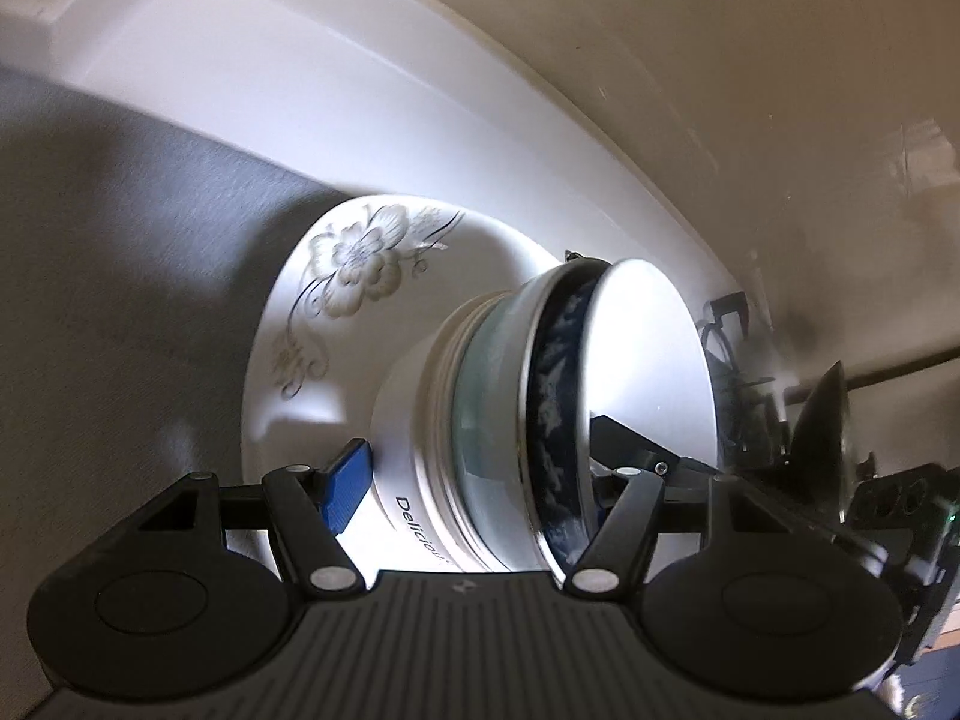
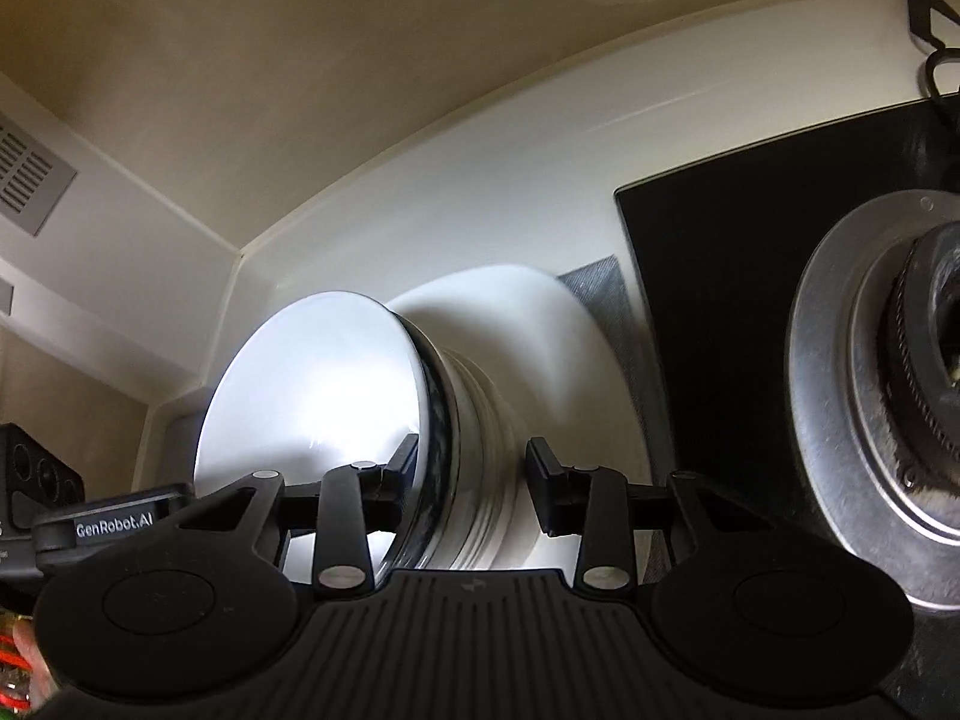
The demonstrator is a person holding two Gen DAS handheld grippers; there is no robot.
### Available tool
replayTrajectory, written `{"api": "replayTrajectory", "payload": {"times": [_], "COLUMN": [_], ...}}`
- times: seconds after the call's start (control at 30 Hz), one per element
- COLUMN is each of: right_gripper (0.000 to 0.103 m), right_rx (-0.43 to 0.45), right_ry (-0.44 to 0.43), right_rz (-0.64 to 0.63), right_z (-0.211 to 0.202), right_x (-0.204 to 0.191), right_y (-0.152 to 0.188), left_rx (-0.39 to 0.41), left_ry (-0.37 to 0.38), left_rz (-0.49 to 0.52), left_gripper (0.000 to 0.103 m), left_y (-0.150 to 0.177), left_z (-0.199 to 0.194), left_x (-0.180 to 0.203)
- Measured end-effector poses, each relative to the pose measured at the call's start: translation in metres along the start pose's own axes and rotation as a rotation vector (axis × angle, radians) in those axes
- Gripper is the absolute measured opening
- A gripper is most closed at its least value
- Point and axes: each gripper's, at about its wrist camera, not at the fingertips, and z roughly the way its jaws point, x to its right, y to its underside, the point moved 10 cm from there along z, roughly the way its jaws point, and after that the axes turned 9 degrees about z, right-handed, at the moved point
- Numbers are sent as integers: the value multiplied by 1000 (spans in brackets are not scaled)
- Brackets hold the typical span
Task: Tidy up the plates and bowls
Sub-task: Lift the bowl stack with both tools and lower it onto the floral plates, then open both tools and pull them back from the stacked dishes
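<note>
Straddling stacked white bowls [image 1: 480, 420] on floral plate [image 1: 336, 300], left gripper [image 1: 474, 480] and right gripper [image 2: 474, 480] both apart

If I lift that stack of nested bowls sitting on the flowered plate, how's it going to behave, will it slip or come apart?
The stack of bowls looks glazed and glossy, so it is probably slippery against the fingers. It holds several separate bowls, so they may shift or tip apart if tilted. It appears ceramic, so likely heavy and breakable. It only rests on the flowered plate, which would probably stay behind.
</note>
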Motion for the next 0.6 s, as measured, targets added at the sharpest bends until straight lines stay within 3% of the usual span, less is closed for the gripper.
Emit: {"api": "replayTrajectory", "payload": {"times": [0.07,0.13,0.27,0.47,0.6], "right_gripper": [39,39,42,60,70], "right_rx": [1,2,11,72,144], "right_ry": [1,-1,-10,29,48], "right_rz": [3,-1,18,-27,-89], "right_z": [1,1,-1,-17,-42], "right_x": [1,0,-1,-2,-11], "right_y": [-2,-2,1,8,21], "left_rx": [4,7,48,97,160], "left_ry": [-6,-2,-56,-163,-277], "left_rz": [8,6,38,115,175], "left_gripper": [75,88,103,103,103], "left_y": [-2,-2,-3,6,14], "left_z": [2,2,-6,-34,-65], "left_x": [1,3,8,13,14]}}
